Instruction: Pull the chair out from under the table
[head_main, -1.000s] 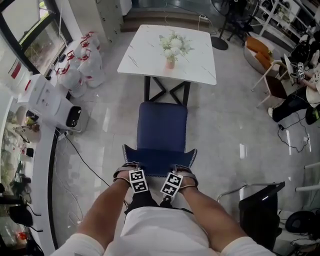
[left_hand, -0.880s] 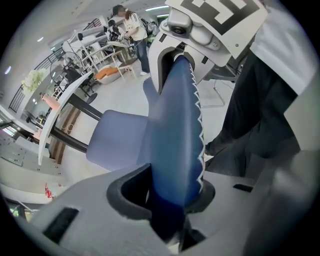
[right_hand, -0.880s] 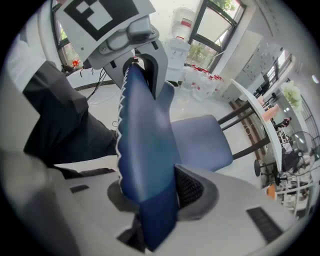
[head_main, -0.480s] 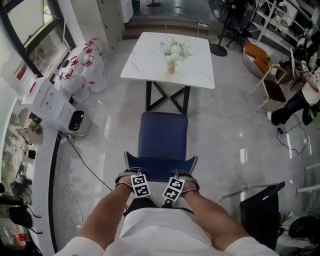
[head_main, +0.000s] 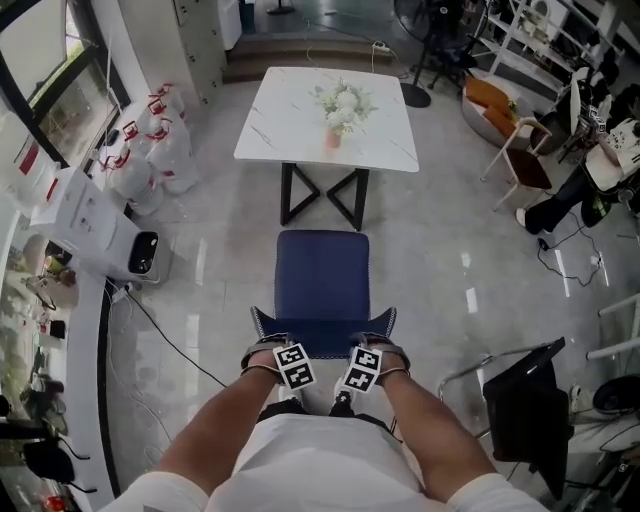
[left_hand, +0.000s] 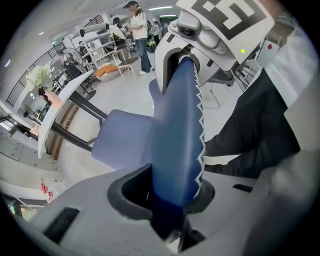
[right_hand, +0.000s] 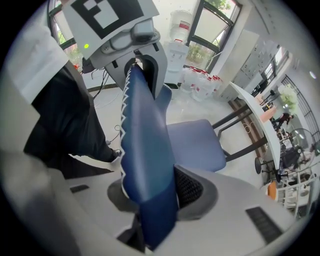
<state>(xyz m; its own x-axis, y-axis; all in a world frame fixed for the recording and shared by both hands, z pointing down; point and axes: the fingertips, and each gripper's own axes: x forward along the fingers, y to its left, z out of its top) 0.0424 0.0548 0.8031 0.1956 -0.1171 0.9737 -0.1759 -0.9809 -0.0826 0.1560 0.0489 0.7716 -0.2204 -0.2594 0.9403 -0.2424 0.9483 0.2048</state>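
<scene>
There is one blue chair (head_main: 322, 280) in the middle of the floor. Far behind it stands one white desk (head_main: 285, 135), with one vase of flowers (head_main: 336, 110) on it. At the near side I count two grippers: the left hand-held gripper (head_main: 283, 348) and the right hand-held gripper (head_main: 368, 346). Several white bags (head_main: 150, 160) lie at the far left; their exact number I cannot tell. One white machine (head_main: 90, 220) stands at the left, and one dark panel (head_main: 525, 410) at the near right.
</scene>
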